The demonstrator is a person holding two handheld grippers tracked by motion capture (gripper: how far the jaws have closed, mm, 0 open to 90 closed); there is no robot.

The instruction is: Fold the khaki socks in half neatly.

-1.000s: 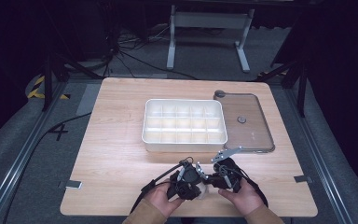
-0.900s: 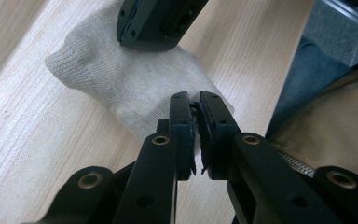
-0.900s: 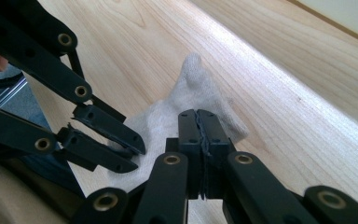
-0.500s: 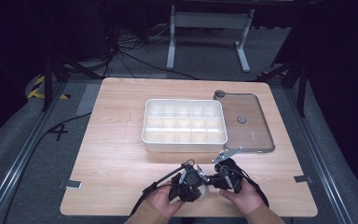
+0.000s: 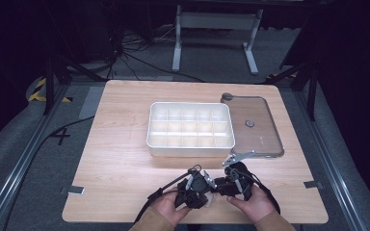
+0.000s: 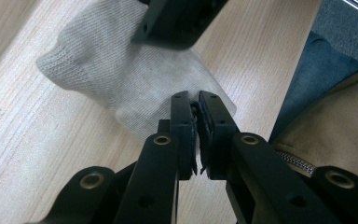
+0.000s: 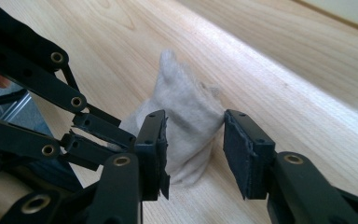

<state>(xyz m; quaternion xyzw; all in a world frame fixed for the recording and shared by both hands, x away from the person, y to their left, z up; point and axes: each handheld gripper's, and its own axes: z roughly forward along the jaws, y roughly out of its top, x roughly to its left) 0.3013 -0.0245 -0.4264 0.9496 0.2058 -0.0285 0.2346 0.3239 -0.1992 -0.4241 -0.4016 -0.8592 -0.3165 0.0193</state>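
Observation:
A pale knitted cloth (image 6: 121,79) lies bunched on the wooden table (image 5: 125,159) near its front edge. My left gripper (image 6: 195,95) is shut on a fold of it, the pads pinching the fabric. My right gripper (image 7: 193,119) faces it from the other side. Its jaws have just been opening and stand apart, with the cloth (image 7: 182,88) between them and the pads off the fabric. From above, the left gripper (image 5: 203,185) and the right gripper (image 5: 224,185) meet tip to tip, each in a hand.
A white compartment box (image 5: 191,129) stands mid-table, and a clear lid (image 5: 257,127) lies flat to its right. A small metal piece (image 5: 238,158) rests at the lid's near corner. The table's front edge and the person's jacket (image 6: 335,126) are close behind the grippers.

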